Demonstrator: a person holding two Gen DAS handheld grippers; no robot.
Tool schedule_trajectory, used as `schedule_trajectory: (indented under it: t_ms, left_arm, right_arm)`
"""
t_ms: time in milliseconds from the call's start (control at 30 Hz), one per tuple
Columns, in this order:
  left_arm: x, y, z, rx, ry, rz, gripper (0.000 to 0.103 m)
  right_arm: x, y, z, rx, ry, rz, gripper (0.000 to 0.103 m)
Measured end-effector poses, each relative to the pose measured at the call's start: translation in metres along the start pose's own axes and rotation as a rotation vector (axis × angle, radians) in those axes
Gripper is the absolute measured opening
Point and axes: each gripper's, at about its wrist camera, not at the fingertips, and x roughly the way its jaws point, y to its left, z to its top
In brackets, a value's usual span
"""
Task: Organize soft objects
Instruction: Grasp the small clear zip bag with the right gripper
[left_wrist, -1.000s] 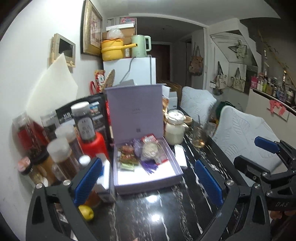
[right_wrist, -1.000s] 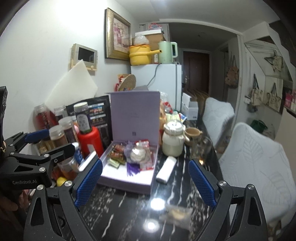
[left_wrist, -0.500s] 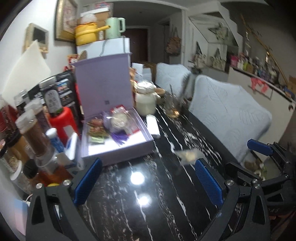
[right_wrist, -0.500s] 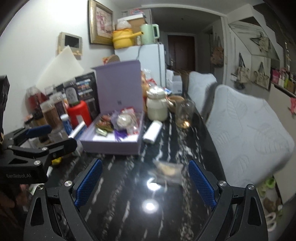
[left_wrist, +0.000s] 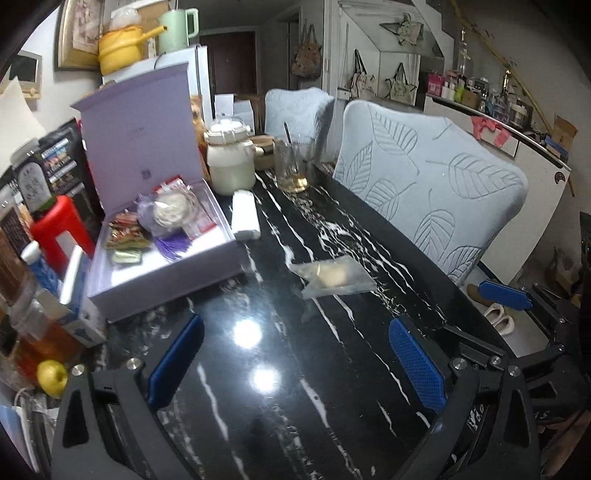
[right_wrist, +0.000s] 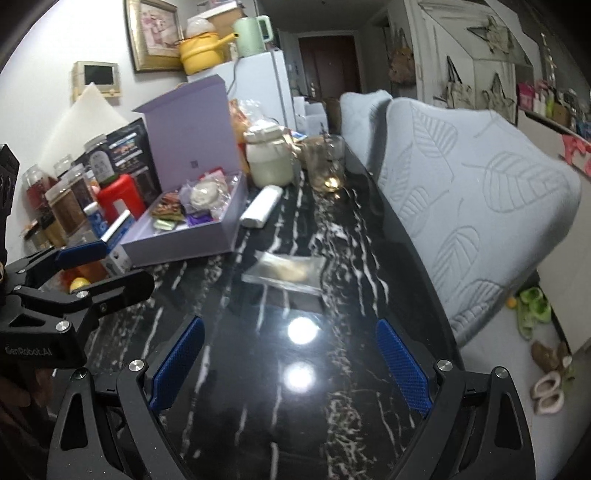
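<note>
Out on the bare middle of the black, white-veined marble counter lies a clear plastic packet with a pale soft lump inside, well apart from the open lilac cardboard box near the counter's wall edge. That box already holds several wrapped soft items; a white roll lies just beside it. Judging by this, the packet is not yet stowed. Left gripper and right gripper hover empty, jaws wide apart.
</note>
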Motion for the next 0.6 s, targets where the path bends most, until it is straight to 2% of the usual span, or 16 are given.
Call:
schedule_trajectory:
  t_ms: [300, 600]
  left_arm:
    - [0.041, -0.008, -0.005, -0.035, 0.062, -0.085, 0.102]
    - [0.078, 0.008, -0.007, -0.105, 0.125, -0.099, 0.102]
  right_arm:
    - [0.027, -0.038, -0.005, 0.052, 0.062, -0.008, 0.095]
    - [0.068, -0.051, 0.005, 0.021, 0.113, 0.018, 0.095]
